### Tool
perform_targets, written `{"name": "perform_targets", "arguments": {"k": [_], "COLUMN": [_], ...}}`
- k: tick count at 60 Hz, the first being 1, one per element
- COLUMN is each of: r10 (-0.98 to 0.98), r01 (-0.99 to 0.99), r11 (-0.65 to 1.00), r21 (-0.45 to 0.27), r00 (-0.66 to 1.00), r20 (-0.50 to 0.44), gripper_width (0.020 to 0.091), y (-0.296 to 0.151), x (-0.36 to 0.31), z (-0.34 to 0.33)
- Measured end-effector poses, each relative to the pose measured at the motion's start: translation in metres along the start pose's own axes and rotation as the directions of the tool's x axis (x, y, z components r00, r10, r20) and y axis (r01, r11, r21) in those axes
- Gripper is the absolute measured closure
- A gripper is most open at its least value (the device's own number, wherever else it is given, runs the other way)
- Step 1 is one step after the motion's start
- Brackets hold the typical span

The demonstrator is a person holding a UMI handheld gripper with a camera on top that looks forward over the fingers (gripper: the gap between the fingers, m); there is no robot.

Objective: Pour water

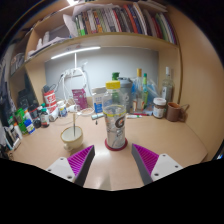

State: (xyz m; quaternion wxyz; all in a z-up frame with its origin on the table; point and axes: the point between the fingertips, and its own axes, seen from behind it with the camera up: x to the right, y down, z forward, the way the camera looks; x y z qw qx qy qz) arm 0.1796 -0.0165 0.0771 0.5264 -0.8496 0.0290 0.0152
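A clear bottle (pixel 115 125) with a red and white label and a pale cap stands upright on a round red coaster on the tan table (pixel 170 140). It is just ahead of my gripper (pixel 112 161), centred on the gap between the fingers. A white cup (pixel 72 136) with a straw rising from it stands on the table to the bottom-left of the bottle, beyond my left finger. The purple-padded fingers (pixel 80 162) are spread wide apart and hold nothing.
Many bottles and jars (pixel 135 92) crowd the back of the table under a bookshelf (pixel 110 22). More small items stand along the left side (pixel 28 118). A brown cup (pixel 176 112) and a jar sit at the right.
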Motion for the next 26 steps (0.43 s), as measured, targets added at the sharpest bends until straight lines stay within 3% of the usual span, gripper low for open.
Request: {"name": "perform_targets", "arguments": {"k": [26], "r10": [-0.044], "r01": [0.046], "r11": [0.998], "r21": [0.052], "r00": [0.998], "r20": [-0.054], "gripper_width": [0.0299], "y": [-0.041], "x": [-0.056], "z": [-0.136]}}
